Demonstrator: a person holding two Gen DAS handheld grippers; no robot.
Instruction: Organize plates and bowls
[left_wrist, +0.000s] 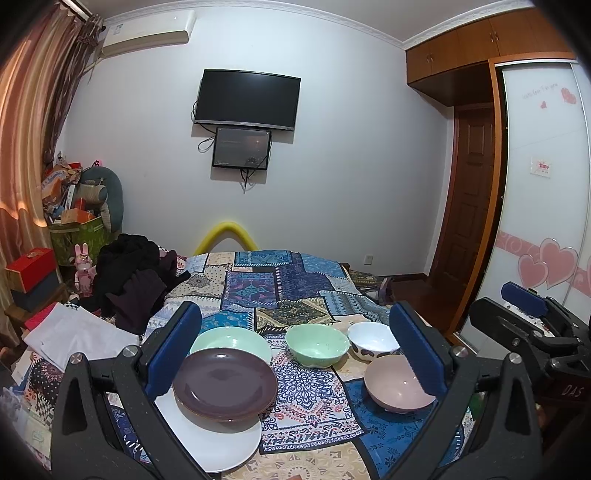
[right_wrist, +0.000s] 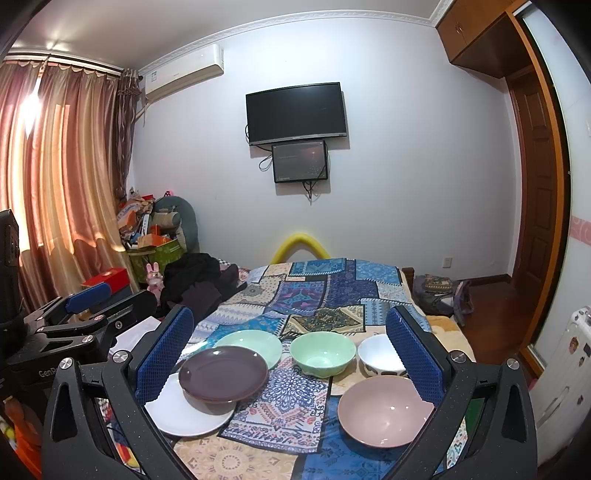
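Note:
On the patchwork-covered bed a dark purple plate (left_wrist: 225, 384) (right_wrist: 223, 373) rests overlapping a white plate (left_wrist: 218, 439) (right_wrist: 184, 413) and a pale green plate (left_wrist: 236, 345) (right_wrist: 255, 341). To the right stand a green bowl (left_wrist: 317, 343) (right_wrist: 322, 352), a white bowl (left_wrist: 373, 339) (right_wrist: 378, 356) with dark spots, and a pink bowl (left_wrist: 397, 382) (right_wrist: 384, 408). My left gripper (left_wrist: 295, 354) is open and empty, held above the dishes. My right gripper (right_wrist: 290, 356) is open and empty too; it also shows at the right edge of the left wrist view (left_wrist: 524, 306).
A pile of dark clothes (left_wrist: 133, 277) (right_wrist: 199, 284) and white papers (left_wrist: 74, 332) lie on the bed's left side. Boxes and clutter (left_wrist: 74, 206) stand by the curtain. A wardrobe (left_wrist: 543, 184) and a door (left_wrist: 469, 206) are on the right.

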